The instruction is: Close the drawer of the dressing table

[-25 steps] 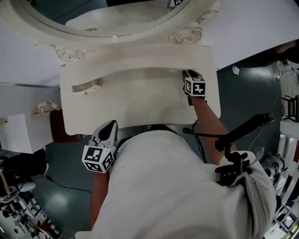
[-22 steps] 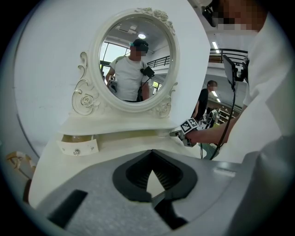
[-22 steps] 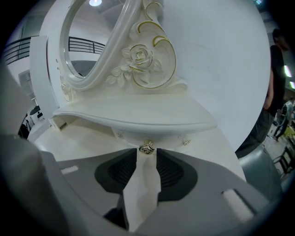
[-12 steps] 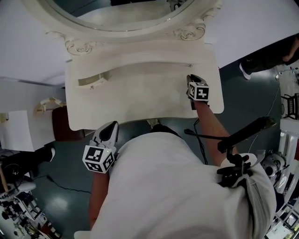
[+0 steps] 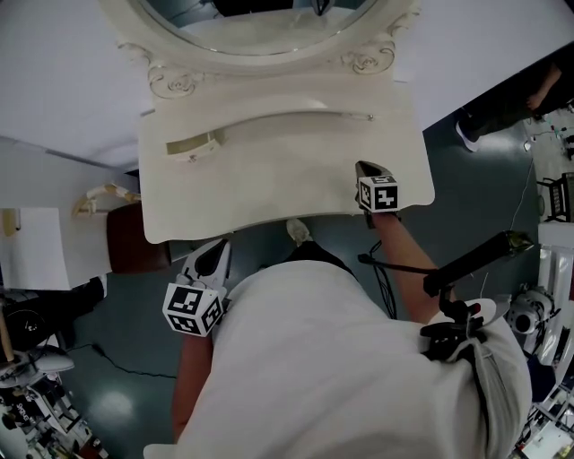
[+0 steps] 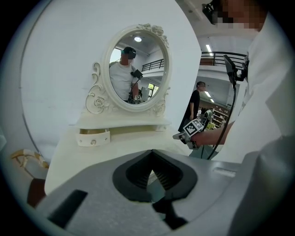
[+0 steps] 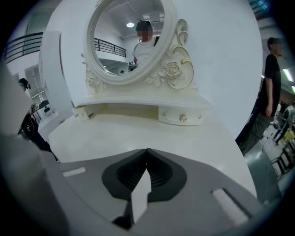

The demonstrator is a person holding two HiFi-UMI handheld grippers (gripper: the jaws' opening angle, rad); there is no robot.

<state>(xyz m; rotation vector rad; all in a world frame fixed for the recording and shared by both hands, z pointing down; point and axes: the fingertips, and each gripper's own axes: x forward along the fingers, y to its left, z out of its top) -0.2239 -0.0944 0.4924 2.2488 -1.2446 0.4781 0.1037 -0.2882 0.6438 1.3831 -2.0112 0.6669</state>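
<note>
Jaws of the left gripper (image 5: 213, 254) meet tip to tip and hold nothing. The unit hangs just in front of the dressing table (image 5: 269, 184), off its front edge and toward the left side.

Further in, at the left end of the shelf (image 5: 269, 100) under the mirror (image 5: 260, 27), the left drawer (image 6: 93, 137) stands forward of the shelf line with a strip of its side wall showing. It is judged partly open and is the item to close. The right drawer (image 7: 182, 118) sits beneath the right end of the shelf and appears pushed home.

The right gripper (image 5: 368, 168) is above the right front of the dressing table, well apart from both drawers. Its jaws have just been closing and are now together, with nothing between them.

Procedure:
- Bring closed tips squarely onto the left drawer front, beside the knob (image 6: 93, 142), not on it.
- Push straight back and level, along the drawer's run. Off-centre pressure may skew the drawer and jam it.
- Stop when the front is flush with the shelf line.
</note>
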